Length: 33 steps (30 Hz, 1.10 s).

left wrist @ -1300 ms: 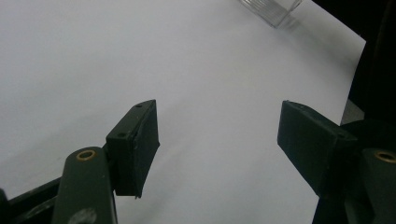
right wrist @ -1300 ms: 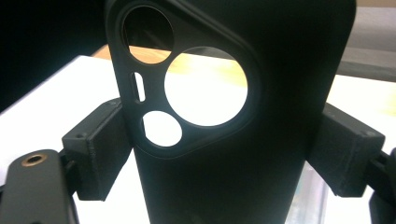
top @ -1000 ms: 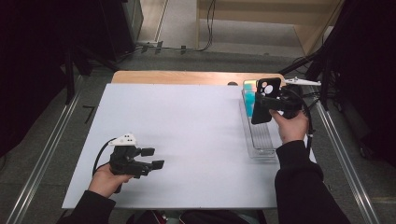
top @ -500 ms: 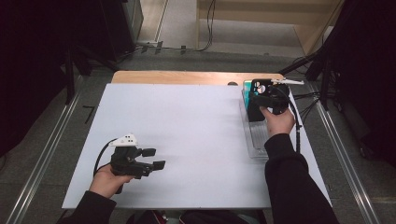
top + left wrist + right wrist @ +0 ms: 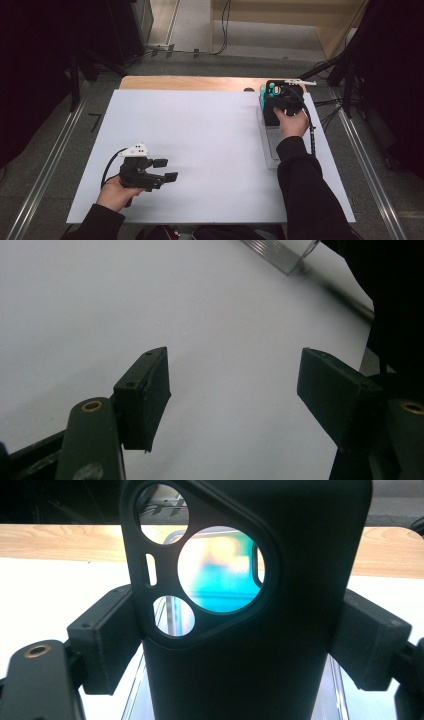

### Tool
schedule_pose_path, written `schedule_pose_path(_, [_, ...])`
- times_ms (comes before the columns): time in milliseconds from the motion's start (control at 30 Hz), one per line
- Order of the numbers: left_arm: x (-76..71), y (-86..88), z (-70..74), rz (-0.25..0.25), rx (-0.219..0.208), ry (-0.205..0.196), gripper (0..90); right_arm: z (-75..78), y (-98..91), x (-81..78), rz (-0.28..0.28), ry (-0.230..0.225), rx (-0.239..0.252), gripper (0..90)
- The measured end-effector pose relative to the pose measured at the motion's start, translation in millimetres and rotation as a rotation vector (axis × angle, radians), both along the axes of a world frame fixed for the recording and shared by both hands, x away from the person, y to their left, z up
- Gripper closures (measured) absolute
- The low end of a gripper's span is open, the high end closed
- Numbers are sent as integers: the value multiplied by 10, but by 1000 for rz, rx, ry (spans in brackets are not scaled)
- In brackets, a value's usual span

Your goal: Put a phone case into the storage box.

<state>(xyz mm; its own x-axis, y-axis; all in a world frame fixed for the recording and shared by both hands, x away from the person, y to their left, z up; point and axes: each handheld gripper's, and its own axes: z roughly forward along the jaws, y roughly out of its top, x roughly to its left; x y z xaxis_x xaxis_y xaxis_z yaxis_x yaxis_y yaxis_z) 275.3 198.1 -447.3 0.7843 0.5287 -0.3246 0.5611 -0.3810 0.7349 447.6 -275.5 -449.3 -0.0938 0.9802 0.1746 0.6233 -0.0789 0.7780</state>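
Note:
A black phone case (image 5: 250, 605) with round camera cut-outs stands upright between the pads of my right gripper (image 5: 240, 645), which is shut on its sides. From above, the right gripper (image 5: 281, 102) holds that case (image 5: 272, 107) over the far end of a clear slotted rack (image 5: 270, 147) at the table's right side. A teal case (image 5: 263, 93) stands in the rack just behind it, and shows as a teal blur (image 5: 220, 575) through the cut-out. My left gripper (image 5: 166, 169) rests low at the near left of the white table, open and with nothing in it (image 5: 232, 390).
The white sheet (image 5: 200, 135) covers most of the table, and a wooden strip (image 5: 190, 82) runs along its far edge. The rack's near corner (image 5: 280, 252) and a dark sleeve (image 5: 395, 300) lie beyond the left jaws. Cables (image 5: 330, 102) trail off the table's right side.
The right gripper has carried the black case away from the person and lower, toward the rack's far end by the teal case. The left gripper has stayed put.

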Motion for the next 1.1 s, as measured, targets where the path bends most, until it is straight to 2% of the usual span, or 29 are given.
schedule_pose_path(333, [30, -14, 5, -9, -2, 2, 296, 38, 90, 191, 3, -16, -45, 130])
schedule_pose_path(433, [33, -26, 0, -9, -3, 0, 296, 22, 91, 224, -1, -9, -43, 123])
schedule_pose_path(533, [34, -24, -1, -10, -1, 0, 296, -1, 88, 231, 9, -23, -45, 116])
schedule_pose_path(667, [34, -14, 6, -10, -2, 3, 296, -62, 134, 262, 11, 4, -86, 87])
schedule_pose_path(933, [48, 32, 20, 16, -12, -2, 296, -54, 80, 271, 29, 16, -33, 57])
schedule_pose_path(967, [52, 38, 20, 18, -11, -2, 296, -50, 63, 268, 32, 23, -19, 13])
schedule_pose_path(1000, [55, 43, 20, 19, -13, 0, 296, -47, 45, 265, 40, 33, 15, 0])
schedule_pose_path(1067, [64, 56, 25, 19, -29, 7, 295, -28, 10, 253, 36, 45, 56, 0])
schedule_pose_path(1100, [71, 69, 33, 24, -35, 5, 296, -11, 2, 241, 31, 48, 60, 0])
